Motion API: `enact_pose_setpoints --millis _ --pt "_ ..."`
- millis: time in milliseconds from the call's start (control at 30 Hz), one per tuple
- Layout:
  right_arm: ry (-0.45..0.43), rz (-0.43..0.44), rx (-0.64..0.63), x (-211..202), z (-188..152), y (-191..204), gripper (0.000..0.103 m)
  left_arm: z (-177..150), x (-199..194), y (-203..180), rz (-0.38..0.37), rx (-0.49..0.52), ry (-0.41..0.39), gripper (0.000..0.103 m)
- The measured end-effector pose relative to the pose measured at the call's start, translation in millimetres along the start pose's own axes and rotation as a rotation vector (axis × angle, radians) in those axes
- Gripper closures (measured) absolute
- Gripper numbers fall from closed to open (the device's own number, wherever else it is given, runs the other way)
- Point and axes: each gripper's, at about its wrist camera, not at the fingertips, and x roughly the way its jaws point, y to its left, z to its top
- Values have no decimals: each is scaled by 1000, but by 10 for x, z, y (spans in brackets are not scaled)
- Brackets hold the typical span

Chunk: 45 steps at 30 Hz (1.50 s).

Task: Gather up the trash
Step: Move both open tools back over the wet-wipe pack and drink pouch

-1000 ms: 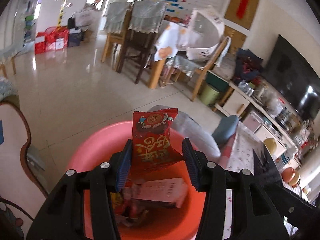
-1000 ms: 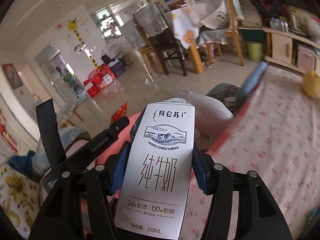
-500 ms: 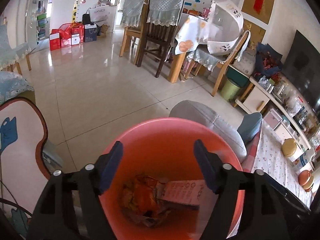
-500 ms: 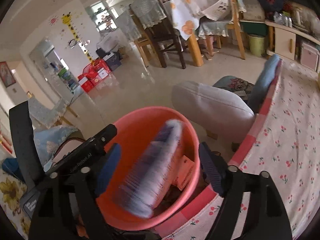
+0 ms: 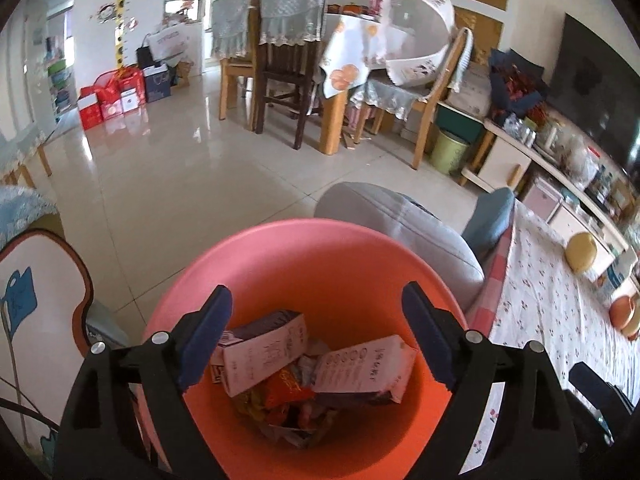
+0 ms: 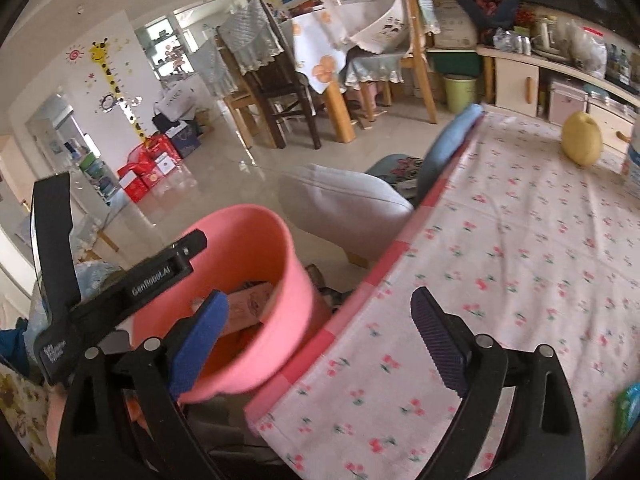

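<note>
Two grippers show, both with fingers spread wide and nothing between them. From the left wrist view, the left gripper hangs directly over the mouth of the pink bin, its blue-padded fingers framing the contents. Inside the bin, a milk carton lies tilted at about 10 o'clock from the bin's middle, a second carton lies at about 3 o'clock, and an orange snack wrapper sits crumpled between and below them among other scraps too jumbled to tell apart. A grey cushion sits beyond the bin rim at 1 o'clock, and a tablecloth with small red flowers runs off at 3 o'clock.

From the right wrist view, the right gripper hovers over the near edge of the same tablecloth, its left finger overlapping the bin, which stands just beside the table at 9 o'clock. Part of a carton shows inside the bin. The black body of the left gripper crosses at 9 o'clock, over the bin's far side. A yellow fruit rests on the cloth at 2 o'clock, well apart from the fingers, and a green packet peeks in at 4 o'clock on the frame edge.
</note>
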Motion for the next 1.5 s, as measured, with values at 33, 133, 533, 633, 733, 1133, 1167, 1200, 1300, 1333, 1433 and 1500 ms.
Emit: enact_pose_setpoints --millis 33,133,533,633,733,1133,1167,1200,1300,1333,1433,1500 --pt "-1 -12 -2 -27 -19 -31 11 -11 -5 -34 -4 7 1 16" --pt "-7 -51 -9 -129 -109 -144 11 -42 -16 -133 -14 25 5 16" --pt "-30 -150 -45 -452 -344 -409 11 -163 -30 -639 -57 139 36 15" --pt "-36 -172 -52 -517 -392 -462 9 -205 -40 -771 -70 169 42 15" --pt "-42 -197 -52 -599 -444 -549 8 -247 -47 -913 -100 192 56 15" --pt "-67 -243 -15 -900 -574 -913 7 -470 -91 -1443 -139 315 92 15" --pt "-71 -246 -13 -930 -583 -941 7 -487 -97 -1473 -142 324 94 15" --pt "-74 -249 -11 -955 -593 -959 7 -511 -102 -1511 -144 335 96 15" --pt "-86 -257 -7 -1046 -618 -1028 7 -570 -121 -1619 -147 366 97 15" --pt "-91 -259 -6 -1080 -629 -1055 7 -589 -126 -1655 -150 376 99 15" --pt "-99 -263 -7 -1146 -658 -1103 7 -636 -142 -1743 -157 400 100 15" --pt "-106 -259 -2 -1194 -681 -1145 7 -671 -156 -1808 -172 413 103 15"
